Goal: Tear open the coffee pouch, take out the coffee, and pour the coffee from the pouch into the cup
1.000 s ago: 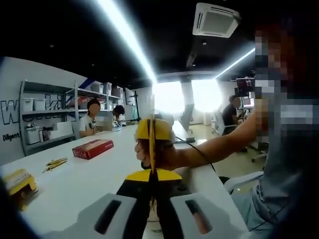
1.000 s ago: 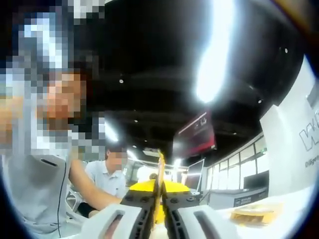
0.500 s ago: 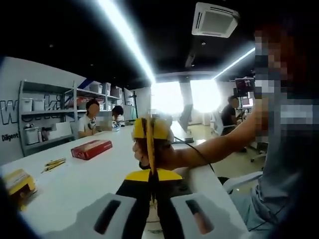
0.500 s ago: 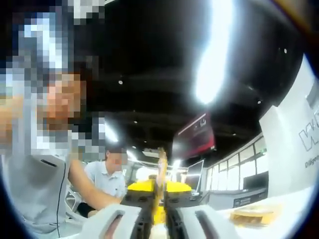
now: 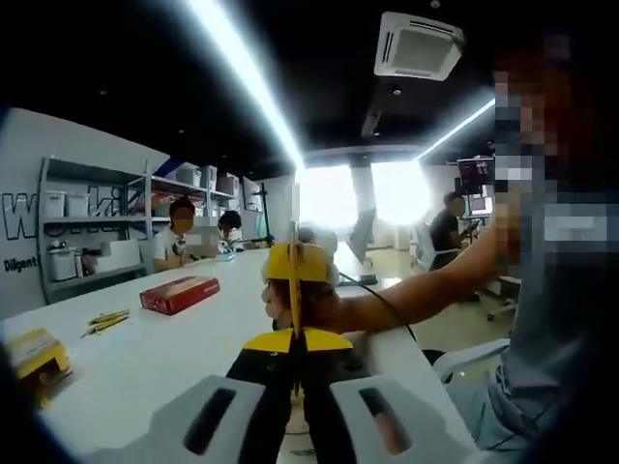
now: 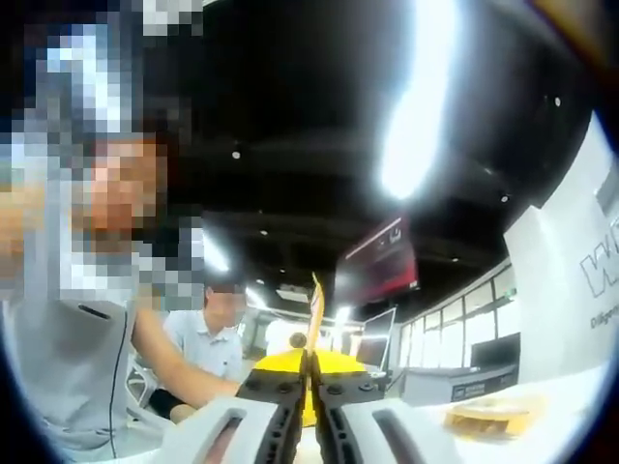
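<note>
Two grippers meet nose to nose above the white table (image 5: 164, 353), each clamped on the same thin yellow coffee pouch (image 5: 293, 280), which is seen edge-on between them. In the left gripper view, the left gripper (image 5: 294, 362) has its jaws pressed together on the lower edge of the pouch — the strip rises upright from the jaw line. Facing it is the right gripper (image 5: 290, 266), its yellow front toward the camera, carried by a hand (image 5: 290, 307) whose bare forearm (image 5: 416, 295) runs back to the right toward the person's torso. In the right gripper view, the right gripper (image 6: 308, 382) likewise has its jaws closed on the pouch, whose top edge curls slightly. On the table lie a red box (image 5: 180, 293) and yellow packets (image 5: 37, 354) — well apart from the grippers.
</note>
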A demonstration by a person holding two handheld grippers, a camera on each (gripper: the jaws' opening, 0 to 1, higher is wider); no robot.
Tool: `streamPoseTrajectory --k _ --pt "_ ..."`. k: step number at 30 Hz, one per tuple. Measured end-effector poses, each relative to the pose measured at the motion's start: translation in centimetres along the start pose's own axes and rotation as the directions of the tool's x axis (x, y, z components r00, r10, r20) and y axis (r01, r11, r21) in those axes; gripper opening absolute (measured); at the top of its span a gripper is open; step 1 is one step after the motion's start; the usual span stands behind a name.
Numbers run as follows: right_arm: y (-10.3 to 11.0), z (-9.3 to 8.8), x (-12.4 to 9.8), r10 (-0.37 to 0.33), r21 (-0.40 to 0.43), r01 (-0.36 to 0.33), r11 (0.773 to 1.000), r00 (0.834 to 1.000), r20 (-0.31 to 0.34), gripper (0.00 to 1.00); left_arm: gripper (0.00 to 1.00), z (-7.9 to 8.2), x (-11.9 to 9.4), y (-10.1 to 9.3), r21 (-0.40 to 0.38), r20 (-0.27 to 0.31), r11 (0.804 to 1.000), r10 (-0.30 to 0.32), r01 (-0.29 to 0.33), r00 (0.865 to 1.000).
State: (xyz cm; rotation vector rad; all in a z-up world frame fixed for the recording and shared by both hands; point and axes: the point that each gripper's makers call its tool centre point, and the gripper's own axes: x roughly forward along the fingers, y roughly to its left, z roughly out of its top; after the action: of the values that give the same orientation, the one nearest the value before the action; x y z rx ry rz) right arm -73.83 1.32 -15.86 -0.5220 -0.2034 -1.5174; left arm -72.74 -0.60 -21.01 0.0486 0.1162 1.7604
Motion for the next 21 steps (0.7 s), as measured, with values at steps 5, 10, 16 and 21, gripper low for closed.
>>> streamPoseTrajectory --k 5,10,16,21 --pt "-0.30 -0.16 -0.12 -0.005 0.022 0.005 1.000 1.000 -0.010 0.02 0.13 -0.25 0.11 -0.26 -0.003 0.006 1.000 -0.006 0.006 1.000" --pt "-0.52 -0.19 -0.28 -0.007 0.049 0.008 0.999 1.000 -0.015 0.02 0.22 -0.47 0.13 -0.16 0.000 0.023 1.000 0.015 -0.015 1.000" --pt "-0.44 -0.30 -0.29 -0.001 0.069 0.003 0.998 1.000 -0.023 0.02 0.25 -0.15 -0.43 0.12 -0.011 0.070 0.999 0.047 -0.046 0.996" --pt "-0.27 -0.09 -0.37 -0.001 0.075 0.003 0.997 1.000 -0.020 0.02 0.27 -0.40 -0.48 -0.07 -0.011 0.085 0.999 0.041 -0.040 0.996"
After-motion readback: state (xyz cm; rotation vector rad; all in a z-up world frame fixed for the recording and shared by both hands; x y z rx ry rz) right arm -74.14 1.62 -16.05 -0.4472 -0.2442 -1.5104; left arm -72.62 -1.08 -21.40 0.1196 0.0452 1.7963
